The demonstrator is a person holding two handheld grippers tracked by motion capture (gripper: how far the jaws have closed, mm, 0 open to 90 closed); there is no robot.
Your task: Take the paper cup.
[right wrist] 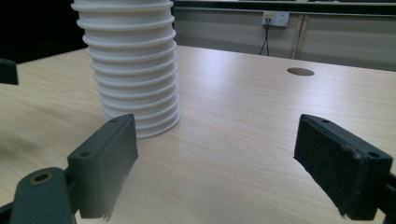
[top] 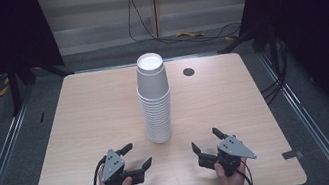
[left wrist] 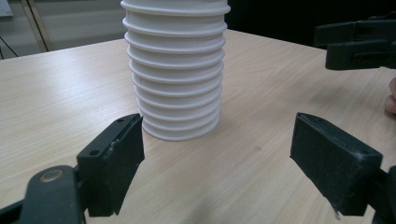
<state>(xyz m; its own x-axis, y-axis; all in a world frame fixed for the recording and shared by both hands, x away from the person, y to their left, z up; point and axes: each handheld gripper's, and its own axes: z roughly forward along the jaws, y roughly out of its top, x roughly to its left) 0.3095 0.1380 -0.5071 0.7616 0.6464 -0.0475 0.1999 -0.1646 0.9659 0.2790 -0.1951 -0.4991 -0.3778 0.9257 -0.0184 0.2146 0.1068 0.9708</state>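
White paper cups (top: 155, 99), stacked upside down in one tall tower, stood near the middle of the pale wooden bench (top: 81, 121). Left gripper (top: 133, 157) near the front edge, just left of the tower, fingers (left wrist: 112, 163) spread wide and released, nothing between them. Right gripper (top: 208, 143) near the front edge too, just right of the tower, fingers (right wrist: 105, 161) also spread wide, holding nothing. Both apart from the cups. Small dark round hole (top: 188, 72) far back on the bench, right of the tower.
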